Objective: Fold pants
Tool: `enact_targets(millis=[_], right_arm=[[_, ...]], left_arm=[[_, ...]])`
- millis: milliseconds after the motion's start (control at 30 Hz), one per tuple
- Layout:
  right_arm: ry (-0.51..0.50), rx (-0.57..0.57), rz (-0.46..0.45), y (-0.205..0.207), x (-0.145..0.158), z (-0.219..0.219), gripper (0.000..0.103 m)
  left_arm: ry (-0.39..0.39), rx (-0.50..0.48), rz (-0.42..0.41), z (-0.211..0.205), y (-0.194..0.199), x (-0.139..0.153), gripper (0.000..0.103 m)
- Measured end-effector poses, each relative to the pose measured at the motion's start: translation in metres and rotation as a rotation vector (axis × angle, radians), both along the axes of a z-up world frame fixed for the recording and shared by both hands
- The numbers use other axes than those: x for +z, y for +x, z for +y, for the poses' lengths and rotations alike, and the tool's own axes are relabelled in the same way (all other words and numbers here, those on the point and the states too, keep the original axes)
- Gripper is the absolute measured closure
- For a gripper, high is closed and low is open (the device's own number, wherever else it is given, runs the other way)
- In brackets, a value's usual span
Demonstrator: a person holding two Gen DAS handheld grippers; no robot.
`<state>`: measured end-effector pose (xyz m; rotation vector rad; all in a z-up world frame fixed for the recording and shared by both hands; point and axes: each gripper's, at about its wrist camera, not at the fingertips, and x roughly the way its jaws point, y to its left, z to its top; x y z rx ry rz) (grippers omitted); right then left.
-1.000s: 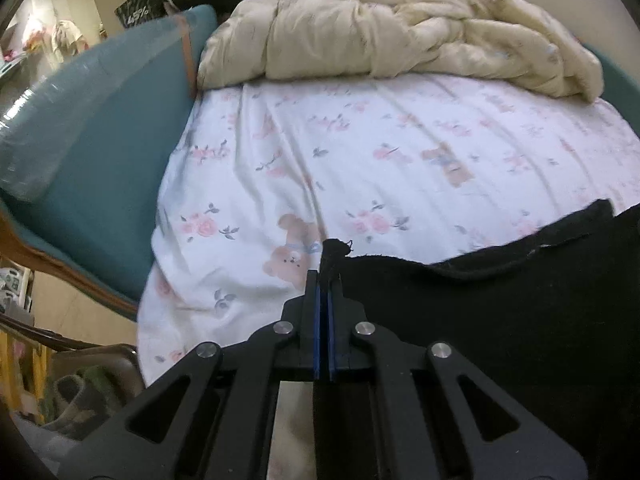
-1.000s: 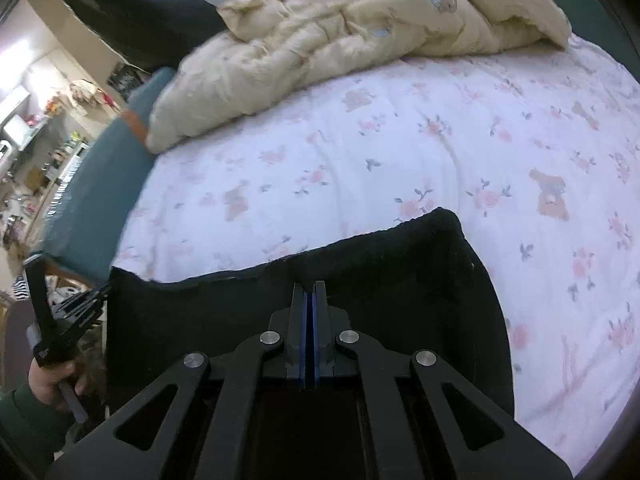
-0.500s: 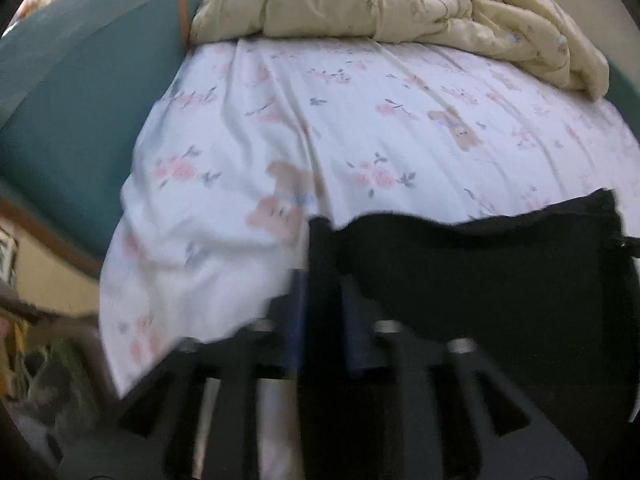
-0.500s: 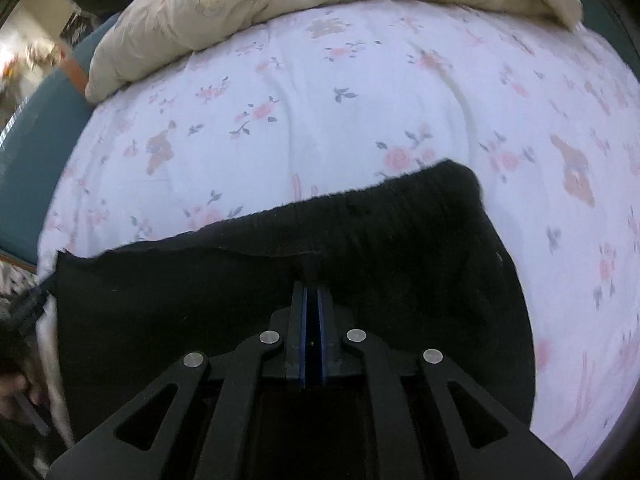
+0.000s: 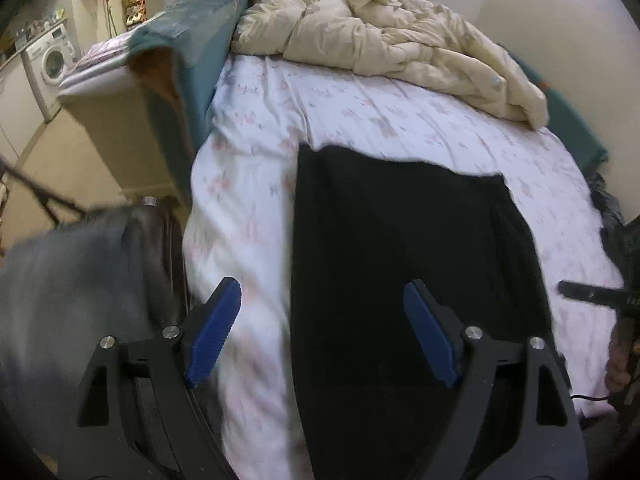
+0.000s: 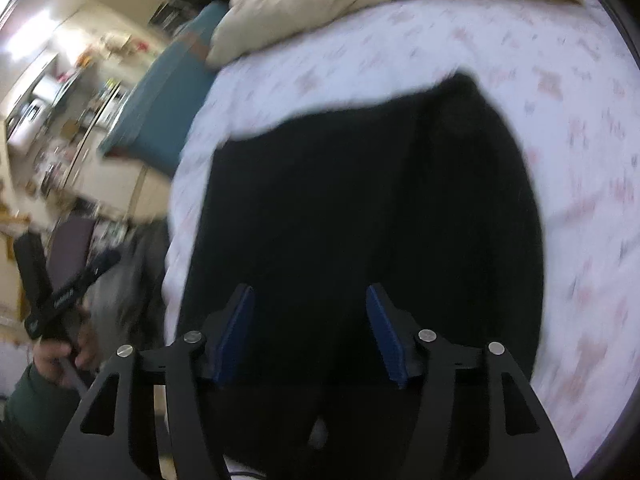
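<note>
Black pants (image 5: 400, 264) lying flat on a bed sheet (image 5: 256, 184) printed with pink flowers, seen from both wrist cameras. The garment forms a broad dark panel, its far edge running across the middle of the bed and its near part passing below the frames; it lies near the left edge of the mattress, well apart from the cream duvet (image 5: 400, 44) heaped at the far end. Left gripper (image 5: 322, 328): jaws opening, blue pads wide apart, nothing pressed between them; the left margin of the pants shows below the gap. Right gripper (image 6: 310, 332): jaws opening, somewhat narrower than the left, pads free above the dark cloth and gripping nothing. In the right wrist view a hand (image 6: 66, 354) in a green sleeve holds the other tool at the far left. Judged progress: the pants appear laid out, possibly already doubled once, though layers cannot be told in the dark, blurred cloth. Further folds into a compact stack seem to remain
</note>
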<state>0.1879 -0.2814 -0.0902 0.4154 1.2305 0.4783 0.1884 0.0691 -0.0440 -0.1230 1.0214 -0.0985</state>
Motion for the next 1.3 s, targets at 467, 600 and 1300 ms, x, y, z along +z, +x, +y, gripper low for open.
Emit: enact_targets(millis=[467,600,1300], right_arm=[[0.175,0.041,0.291,-0.147,-0.085,0.08,0.042],[0.044,-0.076,0.239,-0.14,-0.082,0.053,0.043],[0.054,-0.004,0.195,-0.151,-0.082,0.041,0.042]], left_arm=[[-0.057,0.143,0.043,0.01,-0.145,-0.029,0.022],[0.004,0.141,0.081,0.014,-0.147,-0.043,0.022],[-0.059,0.002,0.336,0.002,-0.176,-0.1,0.022]])
